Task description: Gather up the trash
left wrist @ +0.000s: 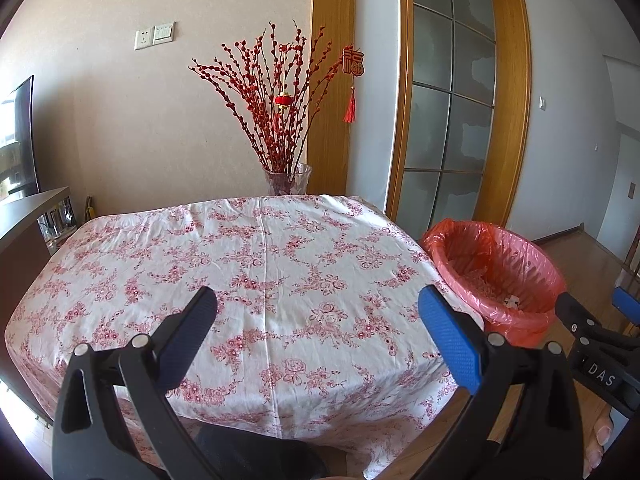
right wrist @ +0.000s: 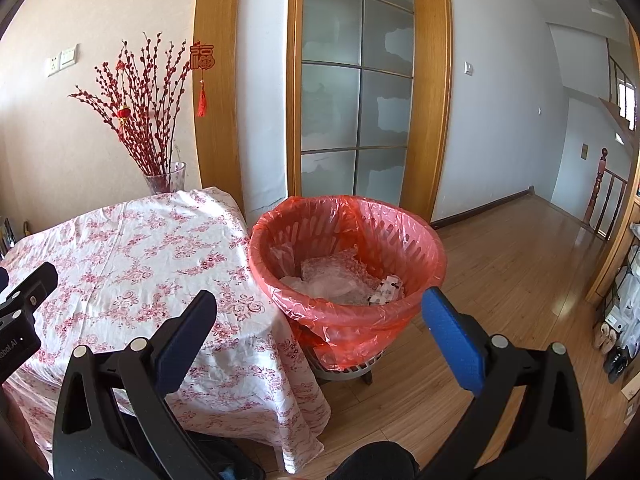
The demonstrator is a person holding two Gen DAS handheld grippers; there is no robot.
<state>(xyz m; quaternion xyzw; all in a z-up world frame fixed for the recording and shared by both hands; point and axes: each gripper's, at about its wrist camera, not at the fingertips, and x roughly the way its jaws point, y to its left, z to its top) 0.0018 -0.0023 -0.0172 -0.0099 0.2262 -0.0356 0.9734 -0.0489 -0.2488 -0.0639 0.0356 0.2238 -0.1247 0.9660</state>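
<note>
A waste basket lined with a red plastic bag (right wrist: pixel 348 248) stands on the wooden floor just right of the table; crumpled clear plastic and paper scraps (right wrist: pixel 340 280) lie inside it. In the left wrist view the same basket (left wrist: pixel 496 272) sits at the right. My left gripper (left wrist: pixel 318 316) is open above the near part of the floral tablecloth (left wrist: pixel 256 256), holding nothing. My right gripper (right wrist: pixel 320 314) is open too, hovering in front of the basket's near rim with nothing between its fingers. The table top shows only the cloth.
A glass vase of red berry branches (left wrist: pixel 286 176) stands at the table's far edge. A wooden-framed glass door (right wrist: pixel 356 92) is behind the basket. Open wooden floor (right wrist: pixel 520 272) stretches right, with shoes and a rack (right wrist: pixel 620 320) at the far right. A dark cabinet (left wrist: pixel 28 224) flanks the table's left.
</note>
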